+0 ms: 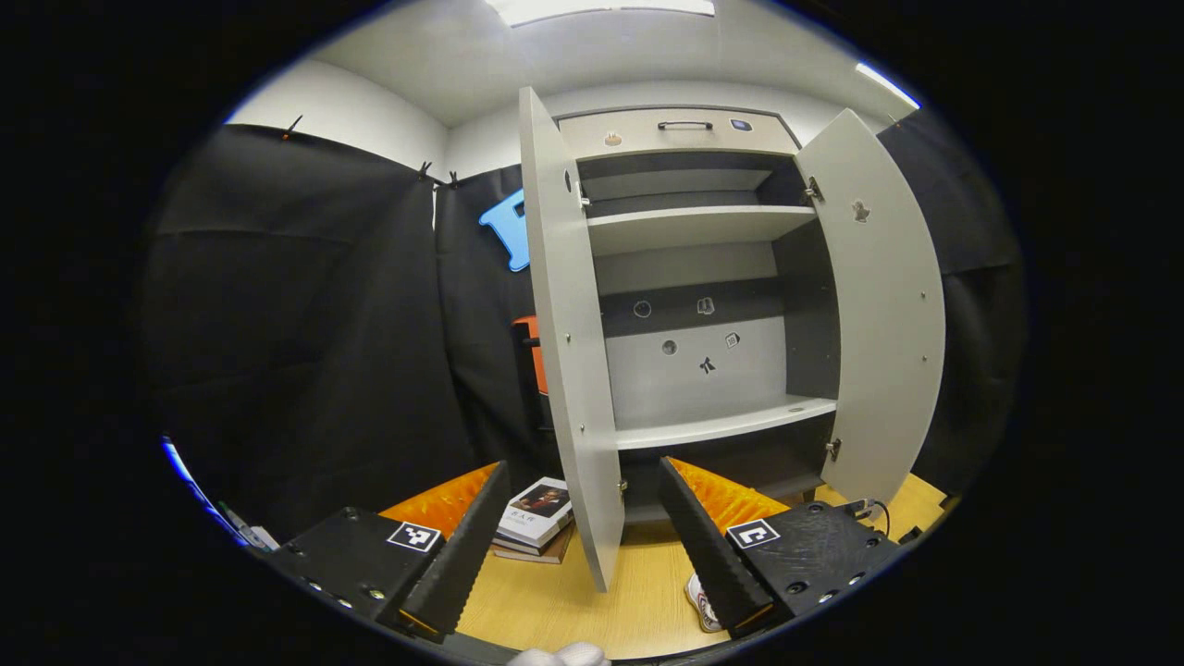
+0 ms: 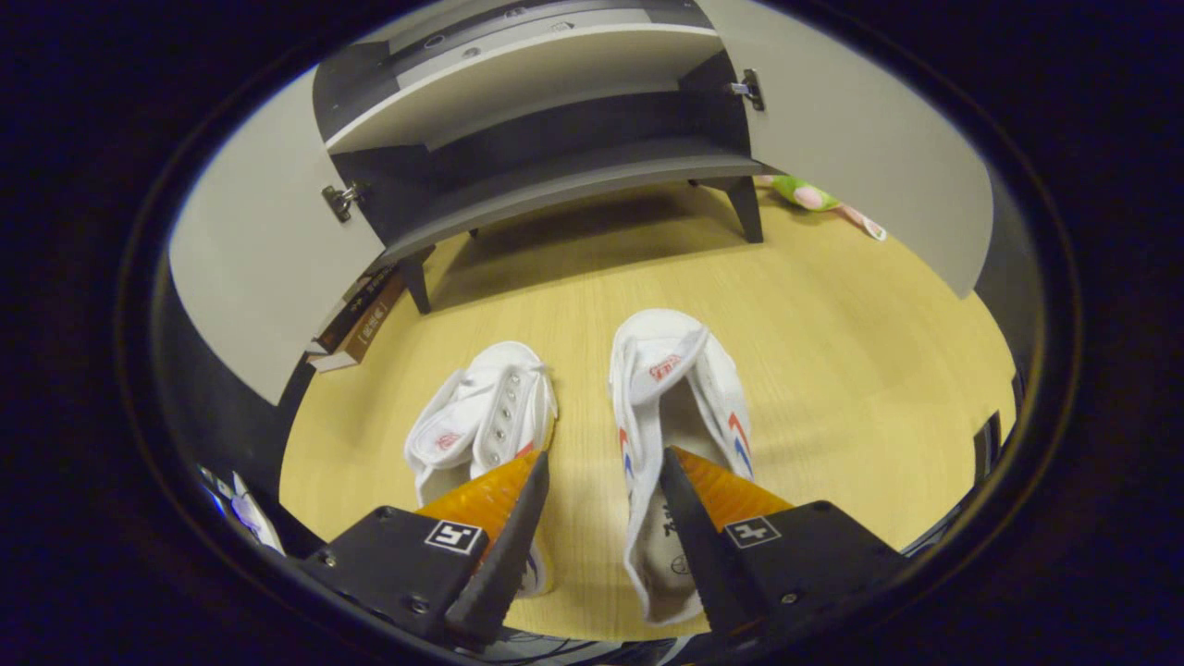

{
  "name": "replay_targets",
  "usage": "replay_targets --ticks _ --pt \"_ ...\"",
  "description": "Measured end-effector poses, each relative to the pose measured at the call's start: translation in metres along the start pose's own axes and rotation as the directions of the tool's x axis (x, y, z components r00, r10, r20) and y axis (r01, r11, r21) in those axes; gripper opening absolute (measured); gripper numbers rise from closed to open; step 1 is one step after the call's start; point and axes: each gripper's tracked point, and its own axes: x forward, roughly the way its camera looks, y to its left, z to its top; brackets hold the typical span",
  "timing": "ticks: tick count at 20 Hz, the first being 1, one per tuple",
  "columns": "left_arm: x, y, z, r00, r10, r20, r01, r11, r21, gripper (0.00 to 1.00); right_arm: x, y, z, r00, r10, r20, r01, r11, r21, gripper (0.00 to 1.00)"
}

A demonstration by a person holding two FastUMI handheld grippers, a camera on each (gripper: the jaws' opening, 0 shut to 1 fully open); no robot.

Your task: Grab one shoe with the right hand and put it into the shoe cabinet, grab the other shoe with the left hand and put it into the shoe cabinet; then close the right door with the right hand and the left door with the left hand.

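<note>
Two white shoes lie side by side on the wooden floor in the right gripper view, toes toward the cabinet: the left shoe (image 2: 481, 416) and the right shoe (image 2: 680, 388) with red and blue stripes. My right gripper (image 2: 604, 455) hovers open just above them, one finger over each shoe, gripping nothing. The grey shoe cabinet (image 1: 703, 227) stands ahead with its left door (image 1: 569, 351) and right door (image 1: 883, 305) swung open and its shelves bare. My left gripper (image 1: 585, 467) is open and empty in front of the left door's edge. A bit of a shoe (image 1: 698, 599) peeks beside its right finger.
A stack of books (image 1: 536, 518) lies on the floor by the left door, also visible as books (image 2: 356, 319) under that door. A green plush toy (image 2: 805, 194) sits behind the right door (image 2: 869, 139). The cabinet's bottom shelf (image 2: 573, 185) stands on short legs.
</note>
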Motion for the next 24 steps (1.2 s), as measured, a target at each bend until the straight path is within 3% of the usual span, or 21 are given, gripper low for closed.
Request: replay_targets --ticks 2,5,8,9,10,11,13,19,24 --pt "0.006 -0.001 -0.005 1.0 0.003 -0.016 -0.003 1.0 -0.007 1.0 0.015 -0.003 0.005 1.0 -0.017 -0.002 0.017 1.0 -0.002 0.79" --pt "0.015 -0.007 -0.009 1.0 -0.003 -0.024 0.003 1.0 -0.013 0.96 0.027 -0.004 0.014 1.0 -0.028 0.0 0.028 1.0 0.002 0.76" --pt "0.02 -0.015 -0.008 1.0 -0.014 -0.022 0.014 1.0 -0.012 0.96 0.034 -0.005 0.016 1.0 -0.017 0.01 0.017 1.0 -0.024 0.62" --pt "0.021 -0.016 -0.008 1.0 -0.016 -0.024 0.015 1.0 -0.007 1.0 0.034 -0.008 0.017 1.0 -0.026 0.016 0.026 0.999 -0.024 0.5" --pt "0.022 -0.017 -0.008 1.0 -0.016 -0.025 0.016 1.0 -0.003 0.96 0.036 -0.013 0.018 0.999 -0.036 0.027 0.036 0.999 -0.028 0.47" --pt "0.024 -0.018 -0.008 1.0 -0.018 -0.026 0.017 1.0 -0.004 0.96 0.04 -0.011 0.02 0.999 -0.021 0.036 0.022 0.999 -0.028 0.32" --pt "0.026 -0.021 -0.008 0.999 -0.022 -0.026 0.022 1.0 -0.009 0.96 0.037 -0.009 0.02 0.999 -0.006 0.035 0.007 0.999 -0.042 0.13" --pt "0.026 -0.025 -0.007 0.999 -0.042 -0.017 0.042 0.999 -0.014 0.96 0.023 -0.015 0.031 0.999 0.0 0.032 0.002 0.998 -0.057 0.05" --pt "0.021 -0.029 -0.002 0.996 -0.084 0.008 0.084 0.996 -0.029 0.97 -0.03 -0.008 0.071 0.991 0.003 0.137 0.011 0.995 -0.103 0.07"
